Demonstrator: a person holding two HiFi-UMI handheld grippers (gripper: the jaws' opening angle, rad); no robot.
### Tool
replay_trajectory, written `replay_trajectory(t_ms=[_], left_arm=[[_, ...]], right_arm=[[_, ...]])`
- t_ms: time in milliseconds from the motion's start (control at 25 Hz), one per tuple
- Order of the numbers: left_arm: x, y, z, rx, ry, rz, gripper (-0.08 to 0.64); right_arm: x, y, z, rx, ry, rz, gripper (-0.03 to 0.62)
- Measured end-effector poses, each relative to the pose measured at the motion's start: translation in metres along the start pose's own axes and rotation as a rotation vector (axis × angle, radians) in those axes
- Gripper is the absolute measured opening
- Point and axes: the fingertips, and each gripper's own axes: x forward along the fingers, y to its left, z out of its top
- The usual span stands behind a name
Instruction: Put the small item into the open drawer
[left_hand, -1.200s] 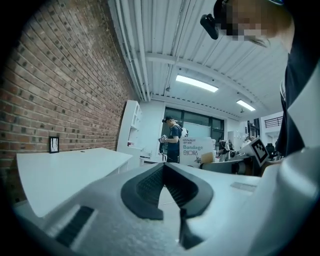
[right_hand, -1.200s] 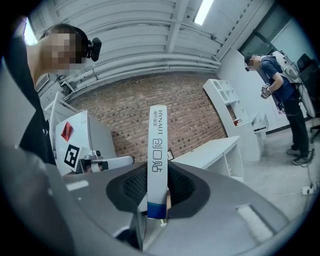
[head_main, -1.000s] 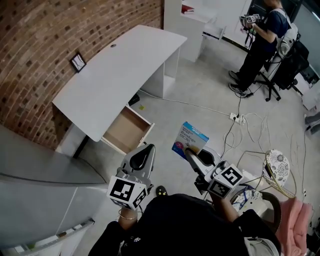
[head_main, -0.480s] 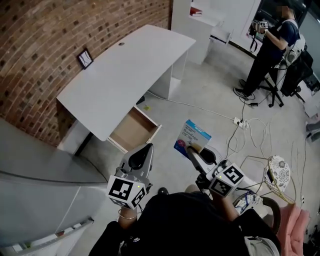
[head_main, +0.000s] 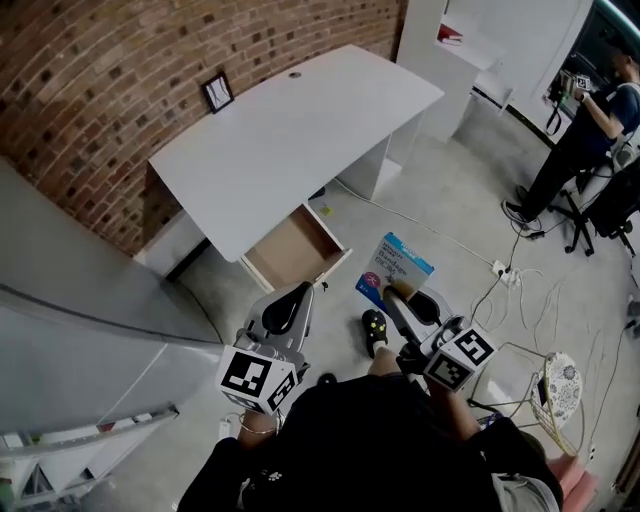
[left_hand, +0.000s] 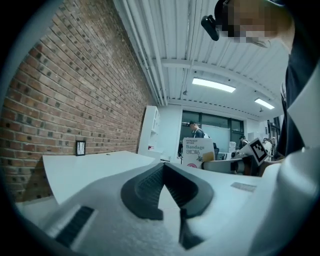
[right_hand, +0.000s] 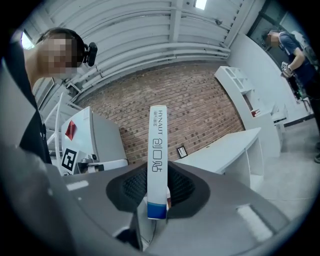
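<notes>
The flat blue-and-white cardboard bandage box (head_main: 405, 262), judged light, stiff yet crushable, is clamped across its broad faces at one end by the right gripper (head_main: 391, 296), near the front edge of the open pale wooden drawer (head_main: 296, 248), while the left gripper (head_main: 298, 296) is closed and empty.

- Bandage box (head_main: 400, 268): blue and white, dark print.
- Drawer (head_main: 297, 248): pale wood inside.
- Desk (head_main: 290, 130): white.
- Brick wall (head_main: 110, 60): red-brown, pale mortar.
- Left gripper (head_main: 298, 292) and right gripper (head_main: 393, 297): grey-white, with black-and-white square markers.
- Floor (head_main: 440, 215): grey.
</notes>
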Motion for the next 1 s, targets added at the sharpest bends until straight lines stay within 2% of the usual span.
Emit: replay_trajectory(t_ms=[360, 480, 720, 880, 1000], left_arm=[[-0.007, 0.035, 0.008, 0.0, -0.019, 0.239, -0.003], [-0.007, 0.046, 0.009, -0.004, -0.014, 0.304, -0.003], [-0.005, 0.058, 0.013, 0.005, -0.003, 0.402, -0.003], [-0.006, 0.066, 0.017, 0.017, 0.002, 0.457, -0.003], [-0.006, 0.069, 0.022, 0.017, -0.002, 0.498, -0.003]], right_arm=[[0.061, -0.008, 0.007, 0.021, 0.062, 0.227, 0.093], [0.079, -0.005, 0.011, 0.077, 0.094, 0.284, 0.092], [0.106, -0.01, 0.014, 0.129, 0.136, 0.368, 0.092], [0.121, -0.018, 0.007, 0.072, 0.147, 0.435, 0.092], [0.131, -0.017, 0.008, 0.071, 0.159, 0.48, 0.092]])
